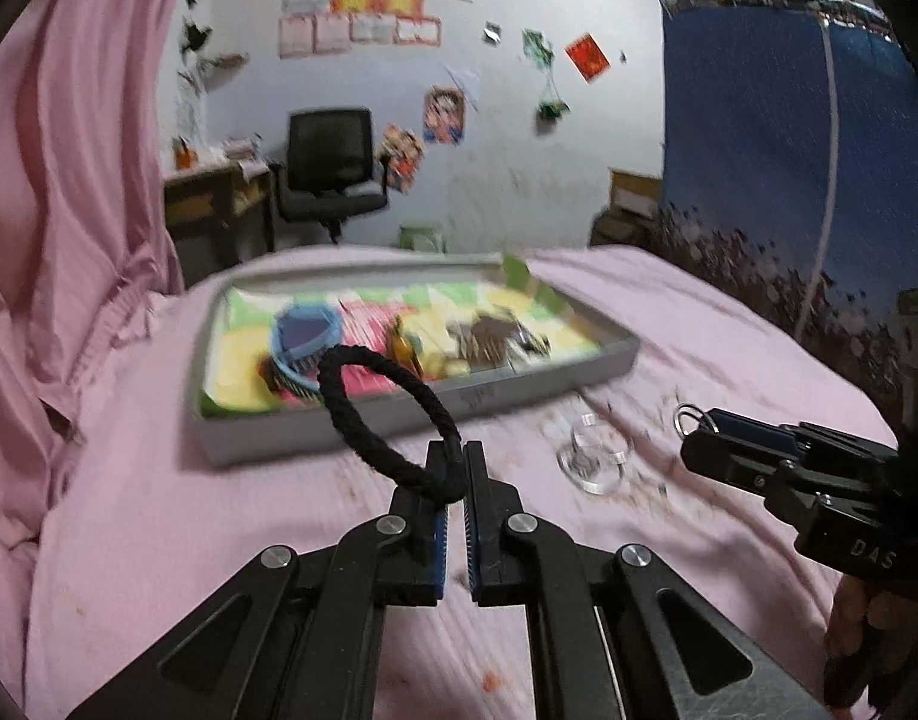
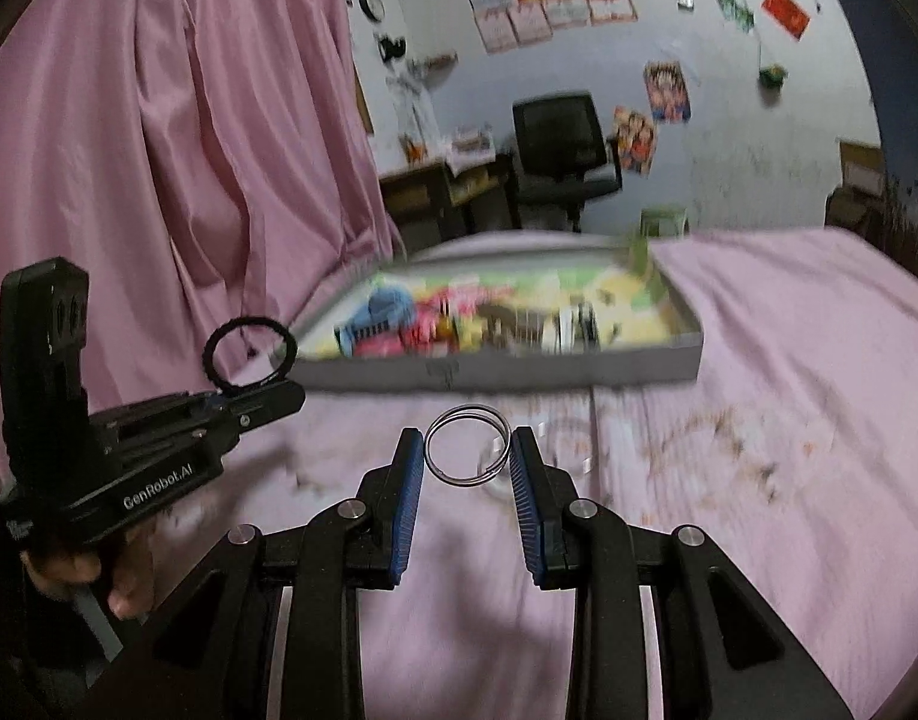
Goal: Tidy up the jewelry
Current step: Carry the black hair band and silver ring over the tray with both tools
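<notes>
Left wrist view, centre: left gripper (image 1: pixel 457 468) fingers pinch a black braided cord loop (image 1: pixel 382 414), probably bound for the grey tray (image 1: pixel 399 420). Right gripper (image 2: pixel 466 456) fingers, part open, clasp a silver metal ring (image 2: pixel 466 453).

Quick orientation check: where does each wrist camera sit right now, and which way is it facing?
Left wrist: on the left tongs, looking across the pink bed to the grey tray; pinching a black braided ring; right tongs and fingers at right.
Right wrist: on the right tongs, same heading; holding a metal ring; left tongs and hand at left.
Shared: tray, bed, office chair.
</notes>
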Demonstrator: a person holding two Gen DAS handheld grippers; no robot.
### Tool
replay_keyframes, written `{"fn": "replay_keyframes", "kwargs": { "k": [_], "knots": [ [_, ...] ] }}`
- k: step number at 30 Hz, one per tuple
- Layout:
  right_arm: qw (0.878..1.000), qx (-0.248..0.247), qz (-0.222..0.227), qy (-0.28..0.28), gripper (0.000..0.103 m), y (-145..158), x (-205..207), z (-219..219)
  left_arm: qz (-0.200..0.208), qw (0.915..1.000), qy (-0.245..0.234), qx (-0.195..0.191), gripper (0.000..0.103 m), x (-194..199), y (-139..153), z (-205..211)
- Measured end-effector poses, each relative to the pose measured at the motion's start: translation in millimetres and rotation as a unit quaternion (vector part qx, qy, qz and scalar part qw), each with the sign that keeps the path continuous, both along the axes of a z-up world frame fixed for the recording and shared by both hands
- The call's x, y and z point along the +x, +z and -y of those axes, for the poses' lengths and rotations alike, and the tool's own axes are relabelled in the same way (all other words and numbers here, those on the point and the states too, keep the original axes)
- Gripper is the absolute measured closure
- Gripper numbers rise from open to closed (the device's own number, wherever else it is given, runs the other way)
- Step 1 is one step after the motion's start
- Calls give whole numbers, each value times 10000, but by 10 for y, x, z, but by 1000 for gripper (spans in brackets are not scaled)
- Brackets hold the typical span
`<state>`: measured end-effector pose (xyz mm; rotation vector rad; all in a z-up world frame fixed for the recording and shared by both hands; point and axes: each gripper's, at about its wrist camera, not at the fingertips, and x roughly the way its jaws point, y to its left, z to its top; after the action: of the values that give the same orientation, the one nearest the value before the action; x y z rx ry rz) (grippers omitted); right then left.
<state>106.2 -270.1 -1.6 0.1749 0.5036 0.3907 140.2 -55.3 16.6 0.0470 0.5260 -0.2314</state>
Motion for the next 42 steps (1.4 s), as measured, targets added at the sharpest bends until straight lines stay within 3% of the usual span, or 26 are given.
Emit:
{"fn": "replay_keyframes", "kwargs": {
  "k": [3, 11, 24, 28, 36, 42],
  "knots": [
    [9992, -38, 371, -116, 77, 151, 49, -61, 378, 9991, 216, 2, 98, -3, 138, -3],
    [9949, -130, 981, -191, 77, 404, 266, -208, 904, 9946, 494, -100, 98, 99, 335, -37],
    [9932, -285, 1100, -242, 77, 400, 812, -346, 992, 9921, 766, 44, 98, 636, 315, -91],
    [9940, -343, 1010, -236, 77, 361, 990, -381, 814, 9940, 731, 33, 98, 822, 286, -99],
    [9973, -365, 573, -268, 77, 228, 1353, -393, -90, 9985, 517, -176, 98, 1303, 133, -212],
    [9988, -415, 64, -237, 77, 103, 1592, -391, -752, 9958, 436, -285, 98, 1539, -2, -274]
  ]
}}
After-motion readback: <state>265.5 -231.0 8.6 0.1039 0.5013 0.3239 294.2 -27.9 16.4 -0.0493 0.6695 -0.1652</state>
